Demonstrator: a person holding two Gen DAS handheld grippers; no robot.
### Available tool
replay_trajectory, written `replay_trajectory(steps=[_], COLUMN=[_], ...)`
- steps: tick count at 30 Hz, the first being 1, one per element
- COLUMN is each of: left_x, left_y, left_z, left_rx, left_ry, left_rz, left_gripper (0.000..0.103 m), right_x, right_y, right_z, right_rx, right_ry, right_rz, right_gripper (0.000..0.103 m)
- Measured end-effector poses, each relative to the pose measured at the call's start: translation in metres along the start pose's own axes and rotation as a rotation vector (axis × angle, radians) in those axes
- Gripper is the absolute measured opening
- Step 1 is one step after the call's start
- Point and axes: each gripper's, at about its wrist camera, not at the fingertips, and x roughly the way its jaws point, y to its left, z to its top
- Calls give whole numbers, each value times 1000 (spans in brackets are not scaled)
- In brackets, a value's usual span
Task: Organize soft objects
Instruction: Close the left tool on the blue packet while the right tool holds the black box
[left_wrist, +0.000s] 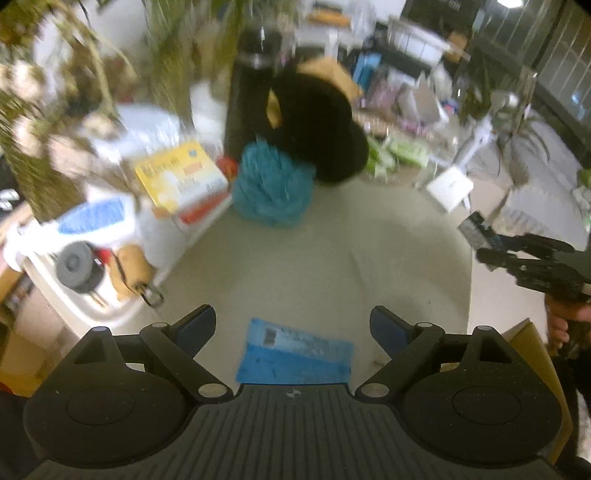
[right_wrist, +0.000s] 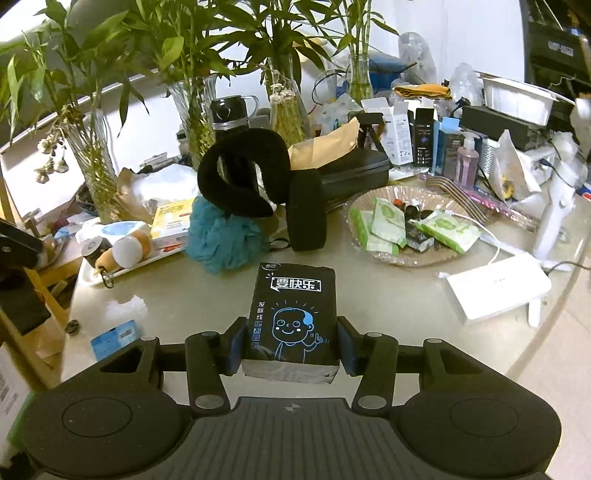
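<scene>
Here the right gripper (right_wrist: 291, 341) is clenched on a black tissue pack (right_wrist: 293, 321) printed with a blue cartoon face; both pads press its long sides and the pack sticks out forward past the fingertips, lifted clear of the table (right_wrist: 388, 295). Straight beyond the pack sits a teal bath pouf (right_wrist: 221, 240), touching a black neck pillow (right_wrist: 243, 177) that leans up behind it. Off to the right of the jaws stands a glass dish (right_wrist: 373, 258) holding green wet-wipe packets (right_wrist: 388, 221).

The left gripper (left_wrist: 293, 326) stands spread wide with nothing between its pads. Just below and between the jaws lies a blue packet (left_wrist: 295, 354), flat on the table. Well ahead are the same pouf and pillow, blurred, and to the left of them a white tray (left_wrist: 92, 310)
</scene>
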Motion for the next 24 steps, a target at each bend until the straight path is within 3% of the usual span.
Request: replay_trajectory(steps=[4, 8, 12, 15, 18, 24], left_x=[31, 64, 102, 128, 145, 155], left_y=[4, 12, 28, 42, 51, 67], left_z=[10, 12, 11, 5, -7, -19], left_rx=[-3, 2, -17, -52, -77, -137], left_ry=[147, 208, 287, 365, 415, 421], left_rz=[-25, -22, -49, -76, -93, -96], left_gripper=[92, 88, 52, 36, 31, 20], right_x=[-12, -21, -28, -32, -33, -34], right_y=[0, -2, -3, -3, -4, -4], right_z=[-8, -15, -20, -23, -26, -28], right_rx=[35, 58, 78, 81, 94, 97], right_ry=[-16, -33, -44, -48, -50, -52], right_rz=[9, 8, 13, 11, 15, 19], right_gripper=[53, 53, 53, 53, 53, 53])
